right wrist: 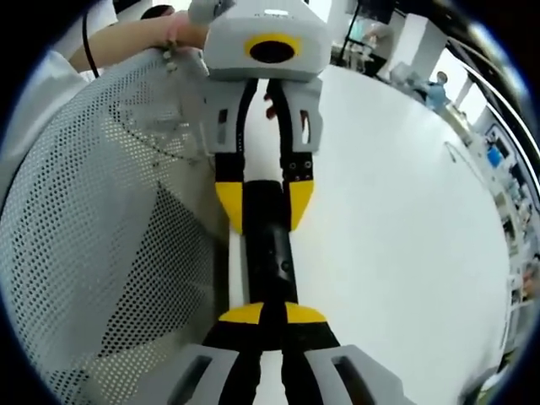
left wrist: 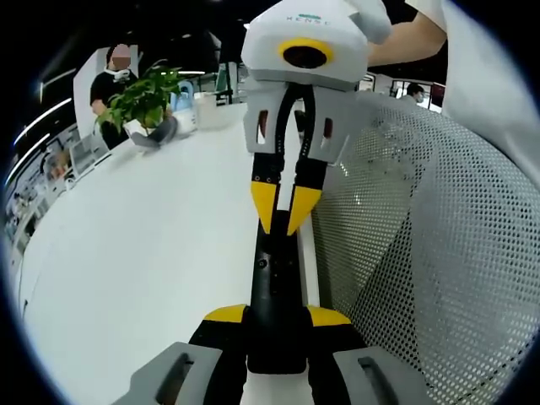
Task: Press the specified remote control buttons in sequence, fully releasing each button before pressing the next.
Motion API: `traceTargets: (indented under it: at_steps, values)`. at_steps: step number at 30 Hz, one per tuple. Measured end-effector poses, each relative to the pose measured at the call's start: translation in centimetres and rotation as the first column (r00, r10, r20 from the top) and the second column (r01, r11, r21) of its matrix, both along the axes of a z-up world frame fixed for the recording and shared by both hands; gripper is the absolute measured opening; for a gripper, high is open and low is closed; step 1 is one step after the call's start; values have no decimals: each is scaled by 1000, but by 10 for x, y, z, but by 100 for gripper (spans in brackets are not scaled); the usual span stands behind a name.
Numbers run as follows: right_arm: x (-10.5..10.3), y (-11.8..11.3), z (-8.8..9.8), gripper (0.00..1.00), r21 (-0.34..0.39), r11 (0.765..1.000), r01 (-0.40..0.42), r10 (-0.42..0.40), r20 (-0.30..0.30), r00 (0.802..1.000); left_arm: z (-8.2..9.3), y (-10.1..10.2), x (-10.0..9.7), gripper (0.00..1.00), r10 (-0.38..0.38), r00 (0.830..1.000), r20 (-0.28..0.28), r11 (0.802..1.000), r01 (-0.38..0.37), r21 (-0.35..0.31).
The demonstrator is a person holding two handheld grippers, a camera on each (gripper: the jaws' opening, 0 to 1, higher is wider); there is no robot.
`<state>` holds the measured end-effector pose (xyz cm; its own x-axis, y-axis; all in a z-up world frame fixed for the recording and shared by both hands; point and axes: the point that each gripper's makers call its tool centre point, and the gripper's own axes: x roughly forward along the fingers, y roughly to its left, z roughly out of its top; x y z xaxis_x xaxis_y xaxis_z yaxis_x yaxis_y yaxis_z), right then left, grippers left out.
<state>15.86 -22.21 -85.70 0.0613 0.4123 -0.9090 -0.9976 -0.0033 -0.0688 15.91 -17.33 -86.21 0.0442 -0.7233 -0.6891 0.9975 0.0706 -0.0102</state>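
Gripping the slim black remote control (left wrist: 276, 295) at its near end, your left tongs (left wrist: 277, 316) meet right tongs (right wrist: 263, 314) pinching its far end, white tabletop (left wrist: 152, 245) beneath.

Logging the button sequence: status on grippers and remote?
Left hand-held gripper clamped around black remote. Right hand-held gripper jaws closed, tips down on the remote's other end. White mesh panel close alongside, not blocking.

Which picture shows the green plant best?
The left gripper view: the potted plant stands far back on the white table, leaves plainly seen. The right gripper view looks along the black remote instead, so no plant can be made out there.
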Motion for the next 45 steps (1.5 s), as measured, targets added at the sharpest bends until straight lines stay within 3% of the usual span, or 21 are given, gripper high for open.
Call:
traceTargets:
  at_steps: [5,7,12,14,15,17,24,25,37,45]
  values:
    - [1,0,-1,3,-40,997,71,-73,-59,996,0,0,0,25,-3,1000,0,1000,3,1]
    - [2,1,-1,3,-42,998,53,-55,-57,997,0,-1,-1,25,-3,1000,0,1000,3,2]
    - [1,-1,0,3,20,993,112,-110,-73,991,0,-1,0,25,-2,1000,0,1000,2,1]
    - [2,0,1,3,46,996,81,-79,-44,996,0,-1,0,25,-1,1000,0,1000,1,0]
    - [1,0,1,3,51,998,21,-20,-9,1000,0,-1,0,25,0,1000,-1,1000,0,-1]
    - [-1,0,1,2,51,998,48,-48,-5,999,0,-1,0,25,-1,1000,0,1000,1,-1]
    - [0,0,1,0,27,999,20,-21,50,999,0,0,0,25,-1,1000,2,1000,1,1]
    - [4,-3,2,0,8,1000,21,-21,84,996,0,-1,0,25,-1,1000,3,1000,1,1]
    - [3,-3,3,0,12,999,33,-34,55,998,0,0,0,25,-1,1000,3,1000,1,3]
    - [2,-3,0,0,-34,999,-42,44,56,997,0,0,0,25,0,1000,2,1000,0,2]
